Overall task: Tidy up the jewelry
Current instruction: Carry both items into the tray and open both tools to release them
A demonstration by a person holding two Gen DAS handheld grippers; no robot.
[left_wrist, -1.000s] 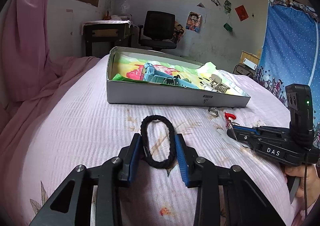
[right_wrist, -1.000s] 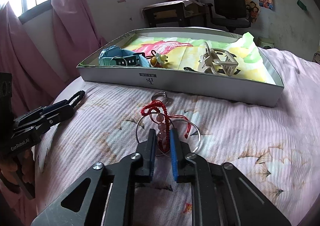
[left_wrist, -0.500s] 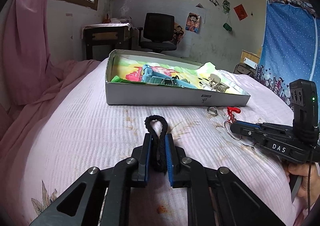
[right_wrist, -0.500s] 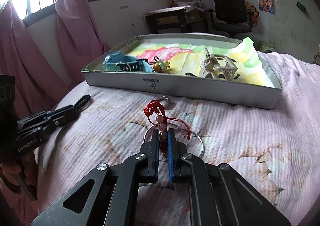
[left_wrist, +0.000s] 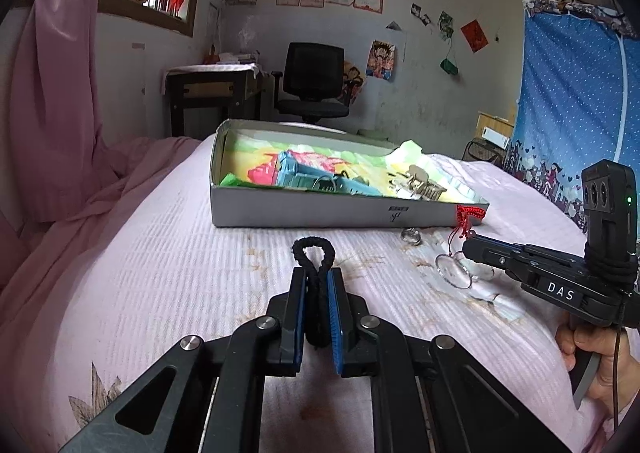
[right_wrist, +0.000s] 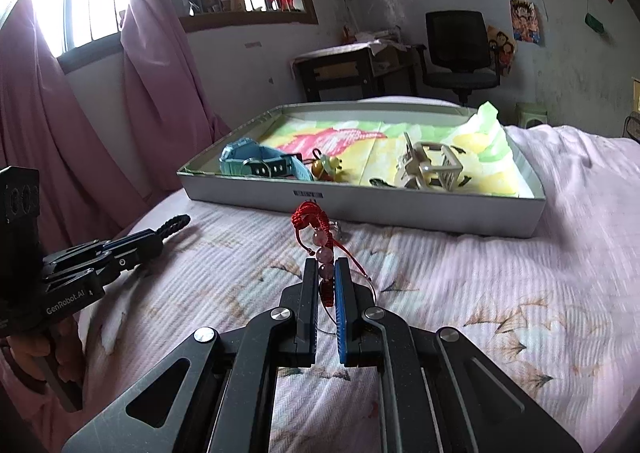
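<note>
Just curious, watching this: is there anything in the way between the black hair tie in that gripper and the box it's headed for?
Nothing visible. Only bare bedspread lies between the black hair tie, clamped in the left gripper, and the box; just its low front wall to clear.

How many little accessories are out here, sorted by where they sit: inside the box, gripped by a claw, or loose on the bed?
In the box: 3 (blue watch, yellow charm, beige hair clip)
Gripped: 2 (black hair tie, red beaded bracelet)
Loose on bed: 1 (silver ring)
Total: 6
</note>
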